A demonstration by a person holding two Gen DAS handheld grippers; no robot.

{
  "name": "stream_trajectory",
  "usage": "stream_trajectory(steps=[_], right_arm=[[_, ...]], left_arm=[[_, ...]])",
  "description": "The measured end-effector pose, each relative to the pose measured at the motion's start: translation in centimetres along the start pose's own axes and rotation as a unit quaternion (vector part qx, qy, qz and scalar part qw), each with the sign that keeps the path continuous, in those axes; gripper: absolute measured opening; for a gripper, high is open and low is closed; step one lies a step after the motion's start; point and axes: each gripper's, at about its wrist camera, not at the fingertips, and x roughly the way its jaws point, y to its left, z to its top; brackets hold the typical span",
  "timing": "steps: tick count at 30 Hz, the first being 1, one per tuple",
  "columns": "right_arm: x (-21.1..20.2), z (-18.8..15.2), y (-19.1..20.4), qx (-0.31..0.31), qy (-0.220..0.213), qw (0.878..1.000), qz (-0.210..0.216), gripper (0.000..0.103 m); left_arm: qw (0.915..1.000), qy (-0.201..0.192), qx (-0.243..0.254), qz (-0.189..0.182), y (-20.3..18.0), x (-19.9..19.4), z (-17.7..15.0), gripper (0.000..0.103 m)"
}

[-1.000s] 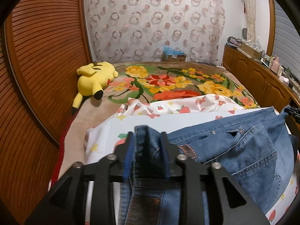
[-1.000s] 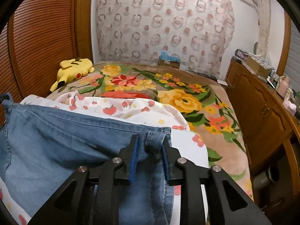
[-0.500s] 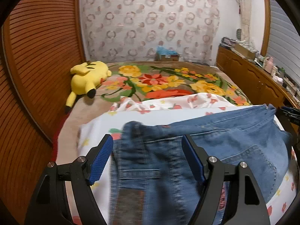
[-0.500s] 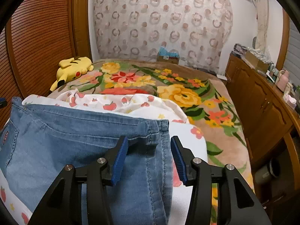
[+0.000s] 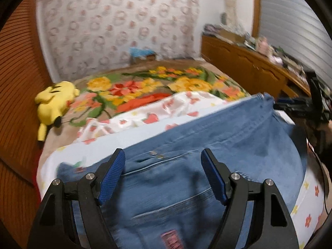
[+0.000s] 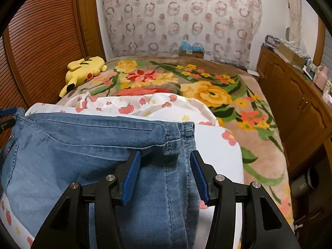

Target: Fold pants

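Right now both hand-held grippers, left & right, have just been opening, nothing pinched, w/ the jeans lying on the strawberry sheet on the bed, so a jaw brushing denim could drag the fold askew.

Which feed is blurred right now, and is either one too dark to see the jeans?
Left wrist view: smeared by motion, jeans stitching and plush toy soft, only the open left tool crisp. Right wrist view: sharp, denim seams and open right tool clear. Both are evenly lit with fisheye bending at the edges.
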Motion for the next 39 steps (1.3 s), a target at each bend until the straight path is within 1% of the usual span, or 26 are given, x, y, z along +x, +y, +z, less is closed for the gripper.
stream_trajectory(steps=[3,6,10,12,15,18,19,21,22,25,29,32,34,37,39], right_arm=[[0.6,-0.2,0.1,0.000,0.008,1.000,0.002,0.052],[1.2,-0.4,0.2,0.000,0.017,1.000,0.002,0.052],[1.6,-0.5,0.1,0.001,0.023,1.000,0.004,0.052],[1.7,-0.5,0.1,0.002,0.025,1.000,0.006,0.052],[1.8,-0.4,0.0,0.003,0.025,1.000,0.007,0.052],[1.9,-0.5,-0.1,0.005,0.026,1.000,0.009,0.052],[2.0,-0.5,-0.1,0.006,0.027,1.000,0.009,0.052],[2.1,-0.6,-0.2,0.008,0.028,1.000,0.009,0.052],[2.1,-0.7,-0.2,0.008,0.028,1.000,0.009,0.052],[2.0,-0.6,-0.1,0.008,0.028,1.000,0.009,0.052],[2.0,-0.7,-0.1,0.009,0.029,1.000,0.008,0.052],[1.9,-0.7,0.0,0.008,0.028,1.000,0.008,0.052],[1.8,-0.7,-0.1,0.008,0.027,1.000,0.009,0.052],[1.3,-0.6,-0.2,0.005,0.021,1.000,0.005,0.052],[1.0,-0.4,-0.4,0.007,0.015,1.000,0.003,0.052]], left_arm=[[0.9994,0.025,0.016,-0.018,-0.9,1.5,0.4,0.076],[0.9983,0.053,0.018,-0.013,-0.9,3.3,0.3,0.076],[0.9971,0.074,0.007,-0.012,-0.3,4.4,-0.4,0.076],[0.9965,0.082,0.007,-0.012,-0.3,4.6,-0.8,0.074],[0.9957,0.091,0.015,-0.008,-0.5,4.9,-1.4,0.066],[0.9956,0.092,0.019,-0.001,-0.4,5.0,-1.5,0.051],[0.9958,0.089,0.018,0.002,-0.3,4.8,-1.6,0.043],[0.9962,0.085,0.016,0.005,0.0,4.6,-1.7,0.034],[0.9964,0.083,0.018,0.008,0.2,4.5,-1.7,0.026],[0.9969,0.075,0.023,0.010,0.1,3.7,-2.0,0.017],[0.9967,0.073,0.034,0.011,-0.4,3.1,-2.5,0.012],[0.9973,0.063,0.033,0.018,-0.1,2.9,-2.5,0.009],[0.9983,0.045,0.028,0.023,-0.2,2.0,-2.2,0.008],[0.9992,-0.003,0.013,0.037,0.2,-0.6,-1.0,0.008],[0.9986,-0.023,0.007,0.046,0.7,-1.8,-0.1,0.008]])
